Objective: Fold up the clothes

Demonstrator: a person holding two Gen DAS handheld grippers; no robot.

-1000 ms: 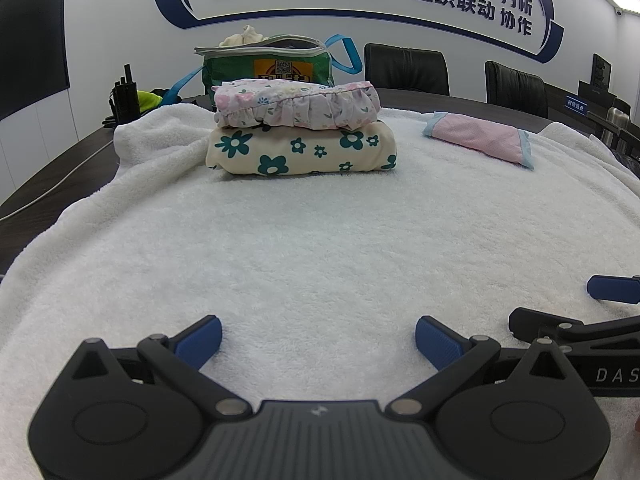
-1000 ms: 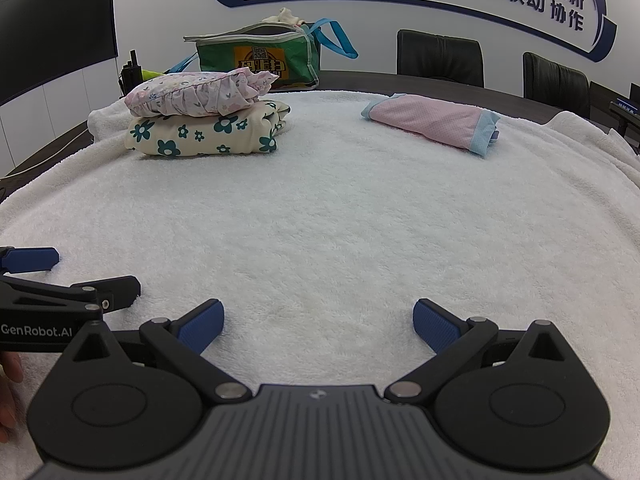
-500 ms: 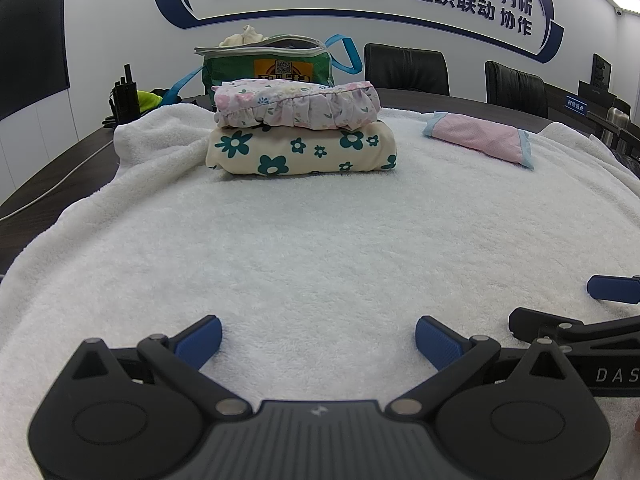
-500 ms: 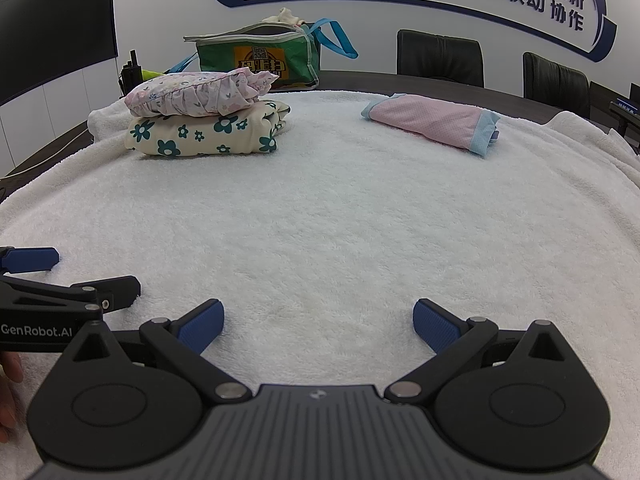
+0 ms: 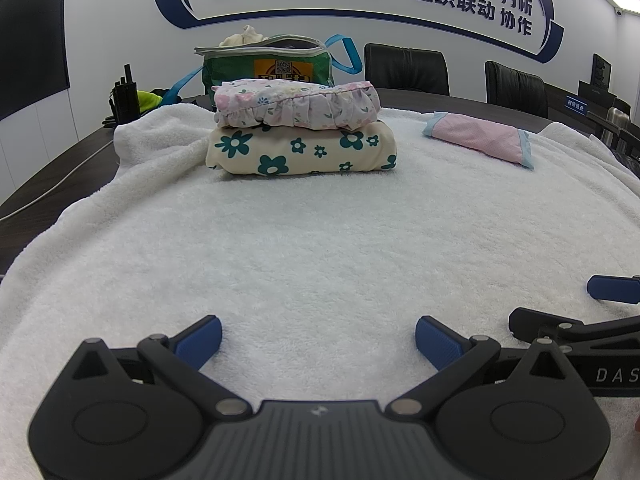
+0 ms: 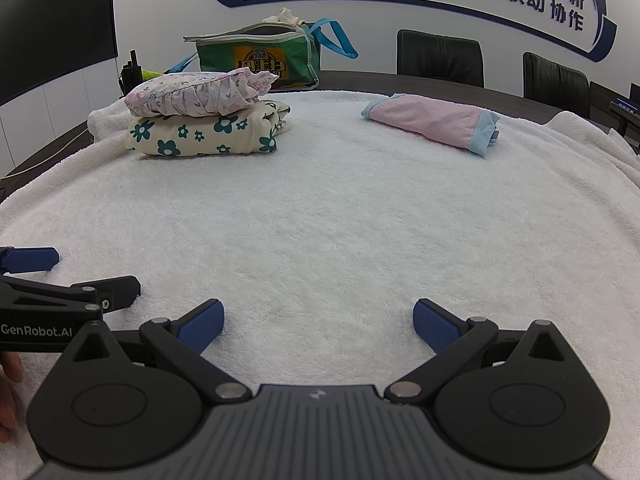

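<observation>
Left claw (image 5: 318, 340) low over the white towel (image 5: 320, 240), blue fingertips (image 5: 198, 340) spread wide, nothing between them. Right claw (image 6: 318, 324) likewise spread and empty, just beside the left one, both near the front edge of the towel-covered surface (image 5: 52, 160). Well ahead, two folded garments stacked: pink floral ruffled piece (image 5: 296, 106) resting on cream piece with teal flowers (image 5: 300, 152). To the right of the stack and apart from it, a folded pink garment with light-blue trim (image 6: 432, 122), lying flat on the towel. Behind the stack, a green bag with blue straps (image 6: 264, 56), holding what is possibly more cloth at the top. Black chairs (image 5: 404, 68) along the far wall. Sliver of a hand (image 6: 8, 396) at the lower left edge of the right wrist view.
</observation>
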